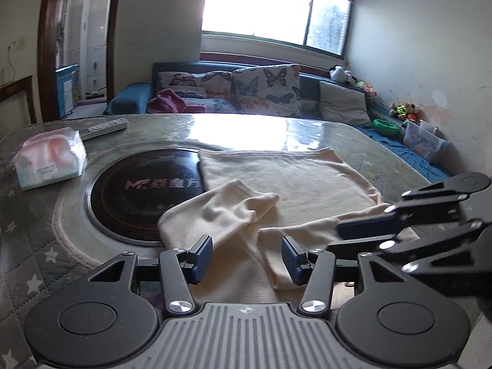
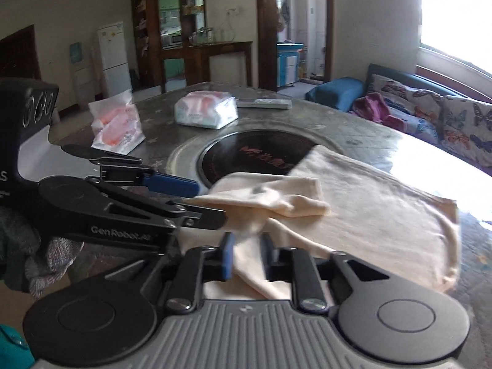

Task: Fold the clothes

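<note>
A cream long-sleeved garment [image 1: 292, 181] lies on the table, its body spread flat and one sleeve [image 1: 221, 212] folded across the near part. It also shows in the right wrist view [image 2: 369, 215]. My left gripper [image 1: 247, 258] is open, low over the near edge of the cloth, and holds nothing. My right gripper [image 2: 247, 255] is closed down on the other sleeve [image 2: 255, 264], with cloth between its pads. In the left wrist view the right gripper [image 1: 341, 230] comes in from the right onto that sleeve [image 1: 307, 227].
A round black induction cooktop [image 1: 138, 196] is set into the quilted table [image 1: 37, 230], partly under the garment. A tissue pack [image 1: 49, 160] and a remote [image 1: 104, 127] lie at the far left. A second plastic pack [image 2: 118, 126] shows in the right view. A sofa [image 1: 246, 92] stands behind.
</note>
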Demonstrator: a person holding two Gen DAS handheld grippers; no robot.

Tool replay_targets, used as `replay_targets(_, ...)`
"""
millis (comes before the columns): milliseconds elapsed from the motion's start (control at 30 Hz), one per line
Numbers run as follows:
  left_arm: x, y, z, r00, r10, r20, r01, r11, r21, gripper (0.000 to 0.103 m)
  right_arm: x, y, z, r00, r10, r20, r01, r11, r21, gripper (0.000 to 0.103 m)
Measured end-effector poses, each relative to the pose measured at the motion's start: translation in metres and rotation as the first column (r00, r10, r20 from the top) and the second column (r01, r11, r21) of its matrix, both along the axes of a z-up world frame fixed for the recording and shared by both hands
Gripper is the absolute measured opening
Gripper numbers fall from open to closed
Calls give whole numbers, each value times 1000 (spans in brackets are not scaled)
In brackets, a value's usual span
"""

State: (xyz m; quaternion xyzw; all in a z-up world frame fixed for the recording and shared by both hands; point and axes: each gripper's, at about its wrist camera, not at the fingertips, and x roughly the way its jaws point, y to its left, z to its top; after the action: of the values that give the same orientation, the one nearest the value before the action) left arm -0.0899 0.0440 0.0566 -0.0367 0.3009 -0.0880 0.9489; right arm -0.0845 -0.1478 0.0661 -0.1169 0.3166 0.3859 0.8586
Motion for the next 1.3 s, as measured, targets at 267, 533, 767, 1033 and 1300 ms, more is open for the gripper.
replay_targets(267, 11, -30, -11, 993, -116, -29, 115, 993, -16, 40, 3, -83, -19, 973, -227, -49, 226, 974, -35, 53)
replay_targets(533, 26, -42, -30, 984, -145, -99, 145, 989, -6, 31, 14, -121, -46, 942, -306, -138, 311, 950, 15, 54)
replay_targets(767, 29, -37, -28, 986, -126, -106, 125, 992, -17, 30, 30, -116, -29, 955, -287, -75, 290, 956, 33, 54)
replay_targets(1033, 48, -34, -29, 989, -83, -123, 81, 997, -20, 30, 74, -105, -46, 949, -297, -106, 302, 953, 31, 54)
replay_targets(1300, 48, -14, -15, 997, -27, -78, 26, 999, -18, 30, 67, -96, -40, 958, -280, -58, 281, 960, -5, 54)
